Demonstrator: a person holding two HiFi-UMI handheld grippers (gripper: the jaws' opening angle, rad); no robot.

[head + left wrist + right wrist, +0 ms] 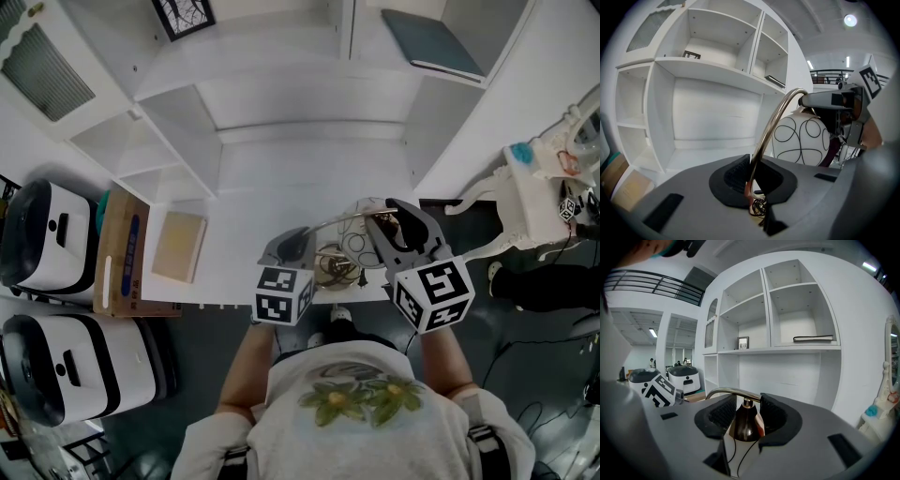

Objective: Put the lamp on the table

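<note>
Closest to me, my left gripper (753, 180) has its jaws nearly together, pinching the low end of the curved metal stem (774, 121) of the lamp (352, 239). A tangle of cord (334, 266) hangs just below that grip. To the right, my right gripper (745, 414) stands with its jaws wide, the pads on either side of the dark cap (744, 425) on top of the white, black-lined shade (801, 140). The lamp sits between both grippers over the near edge of the white table (281, 178), right of centre. I cannot tell if it touches the top. A tan board (180, 246) lies further left. Beyond, a shelf holds a dark book (431, 42).
</note>
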